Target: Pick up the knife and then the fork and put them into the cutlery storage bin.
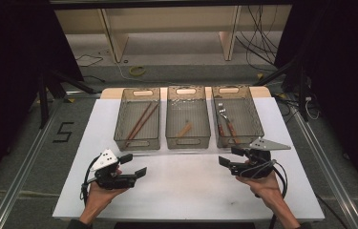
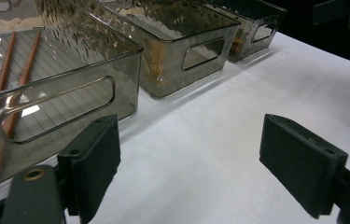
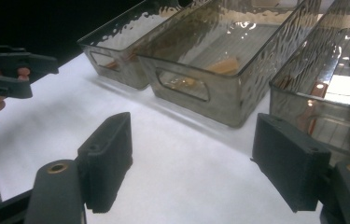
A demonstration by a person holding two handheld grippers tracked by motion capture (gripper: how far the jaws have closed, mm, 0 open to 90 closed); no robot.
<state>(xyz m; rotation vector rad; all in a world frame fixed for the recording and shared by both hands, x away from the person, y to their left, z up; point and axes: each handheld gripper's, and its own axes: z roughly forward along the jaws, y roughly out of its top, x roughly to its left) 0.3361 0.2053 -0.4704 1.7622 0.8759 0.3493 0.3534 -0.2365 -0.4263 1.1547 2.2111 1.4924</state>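
Note:
Three smoky clear bins stand in a row at the back of the white table. The left bin holds a pair of brown chopsticks. A small wooden piece lies in the middle bin. In the right bin lie forks with wooden handles. My left gripper hovers open in front of the left bin, nothing between its jaws. My right gripper is open just in front of the right bin, also holding nothing. The chopsticks show through the bin wall in the left gripper view.
Beyond the table are a wooden shelf frame, loose cables on the floor and a yellow ring. Black stands flank the table. The white surface in front of the bins lies bare between my grippers.

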